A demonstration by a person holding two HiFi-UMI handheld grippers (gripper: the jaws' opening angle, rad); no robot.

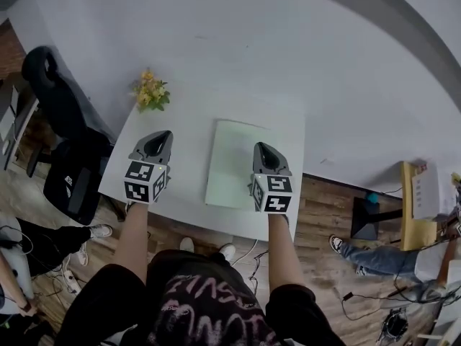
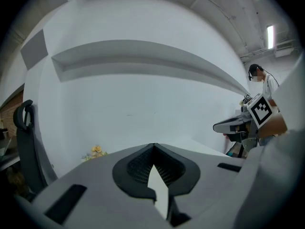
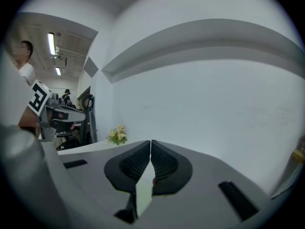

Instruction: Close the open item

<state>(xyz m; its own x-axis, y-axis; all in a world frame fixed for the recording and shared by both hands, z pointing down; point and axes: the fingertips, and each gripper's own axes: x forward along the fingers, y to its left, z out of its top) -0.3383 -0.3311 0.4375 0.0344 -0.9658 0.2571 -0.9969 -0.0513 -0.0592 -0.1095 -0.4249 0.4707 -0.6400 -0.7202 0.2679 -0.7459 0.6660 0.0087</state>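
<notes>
A flat pale green rectangular item (image 1: pixel 234 163) lies on the white table (image 1: pixel 187 157); from above I cannot tell whether it is open or closed. My left gripper (image 1: pixel 163 134) is held over the table to the item's left, jaws together and empty. My right gripper (image 1: pixel 260 146) hovers over the item's right part, also shut with nothing held. In the left gripper view the left gripper (image 2: pixel 153 145) points at the white wall, and the right gripper (image 2: pixel 224 126) shows at the right. In the right gripper view the right gripper (image 3: pixel 150 141) faces the same wall.
A yellow flower bunch (image 1: pixel 150 92) stands at the table's far left corner. A black office chair (image 1: pixel 61 132) is to the left. A yellow stand (image 1: pixel 413 206) and a seated person's legs (image 1: pixel 374 258) are on the wood floor at right. The wall is close behind the table.
</notes>
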